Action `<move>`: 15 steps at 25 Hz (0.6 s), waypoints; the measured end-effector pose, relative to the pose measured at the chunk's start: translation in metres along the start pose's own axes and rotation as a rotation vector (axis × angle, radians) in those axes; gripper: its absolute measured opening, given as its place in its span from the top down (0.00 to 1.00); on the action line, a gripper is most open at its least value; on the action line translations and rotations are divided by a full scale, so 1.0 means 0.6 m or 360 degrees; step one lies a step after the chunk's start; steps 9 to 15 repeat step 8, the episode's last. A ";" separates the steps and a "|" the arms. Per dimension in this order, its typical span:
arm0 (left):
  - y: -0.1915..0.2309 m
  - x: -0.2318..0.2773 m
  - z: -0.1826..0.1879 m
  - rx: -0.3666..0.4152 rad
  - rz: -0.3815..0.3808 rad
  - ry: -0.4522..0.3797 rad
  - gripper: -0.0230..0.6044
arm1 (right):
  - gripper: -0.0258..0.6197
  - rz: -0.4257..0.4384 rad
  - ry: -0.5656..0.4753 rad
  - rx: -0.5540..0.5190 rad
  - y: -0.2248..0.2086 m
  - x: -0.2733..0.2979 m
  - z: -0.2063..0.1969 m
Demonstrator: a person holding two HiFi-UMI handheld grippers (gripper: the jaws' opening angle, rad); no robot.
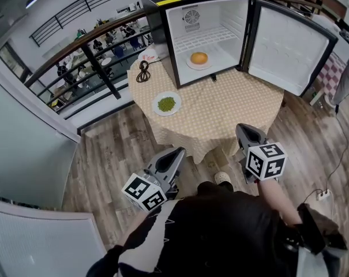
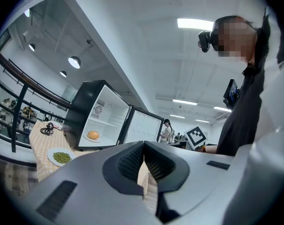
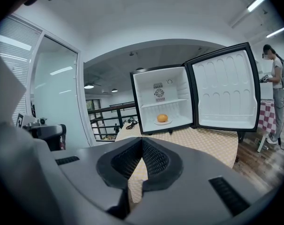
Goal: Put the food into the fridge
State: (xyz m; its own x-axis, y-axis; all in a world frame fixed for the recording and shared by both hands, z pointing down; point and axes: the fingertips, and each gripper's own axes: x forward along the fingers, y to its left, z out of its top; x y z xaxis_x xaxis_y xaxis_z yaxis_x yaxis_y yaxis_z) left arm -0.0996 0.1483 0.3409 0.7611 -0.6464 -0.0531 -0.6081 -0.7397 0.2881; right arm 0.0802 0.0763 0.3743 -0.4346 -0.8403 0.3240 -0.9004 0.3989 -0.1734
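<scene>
A round table [image 1: 232, 111] under a tan checked cloth stands on a wood plank floor [image 1: 113, 149], and a coiled black cable [image 1: 143, 72] lies on the cloth near its far left edge, just beside a small pink and white thing [image 1: 147, 55] too small to tell. Behind the table runs a dark railing [image 1: 87, 52], with people seated at tables on a lower level beyond it. To the right are a red checked cloth [image 1: 334, 74], a standing person [image 3: 276, 78] and a white power strip [image 1: 323, 195] on the floor.
</scene>
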 end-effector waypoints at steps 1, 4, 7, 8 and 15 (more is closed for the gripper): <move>0.000 0.001 0.000 0.0001 -0.0001 -0.0002 0.94 | 0.94 0.0000 0.0001 -0.0001 0.000 0.000 0.000; -0.003 -0.001 0.002 0.0009 -0.0003 -0.0007 0.94 | 0.94 -0.0001 0.0003 -0.0007 0.001 -0.005 0.002; -0.008 -0.005 0.005 0.0018 -0.0005 -0.0011 0.94 | 0.94 0.0001 0.0004 -0.0014 0.004 -0.012 0.003; -0.009 -0.006 0.006 0.0018 -0.0005 -0.0012 0.94 | 0.94 0.0002 0.0004 -0.0017 0.006 -0.014 0.004; -0.009 -0.006 0.006 0.0018 -0.0005 -0.0012 0.94 | 0.94 0.0002 0.0004 -0.0017 0.006 -0.014 0.004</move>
